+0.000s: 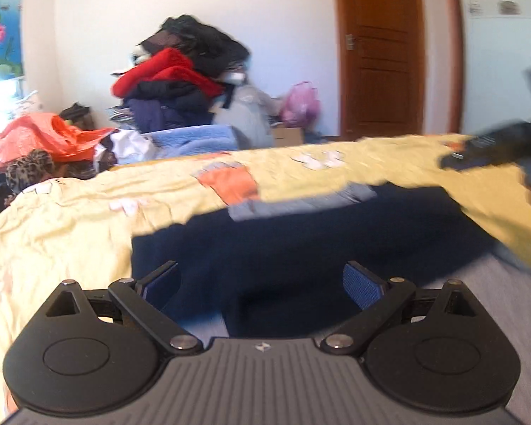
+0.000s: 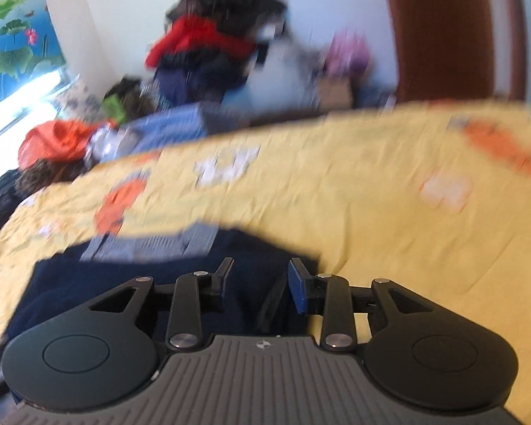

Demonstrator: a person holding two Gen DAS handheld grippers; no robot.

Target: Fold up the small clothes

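Dark navy garment (image 1: 301, 248) lies flat on the yellow bedsheet (image 1: 70, 219), near the bed's front edge, grey waistband (image 1: 301, 202) toward the far side. Left gripper (image 1: 262, 283) is spread wide over it, holding nothing. Right gripper (image 2: 260, 279) is narrower, also w/o cloth, at the garment's right edge. Looks like setup before a fold; next needs each gripper to pinch an edge. Frames blurry.
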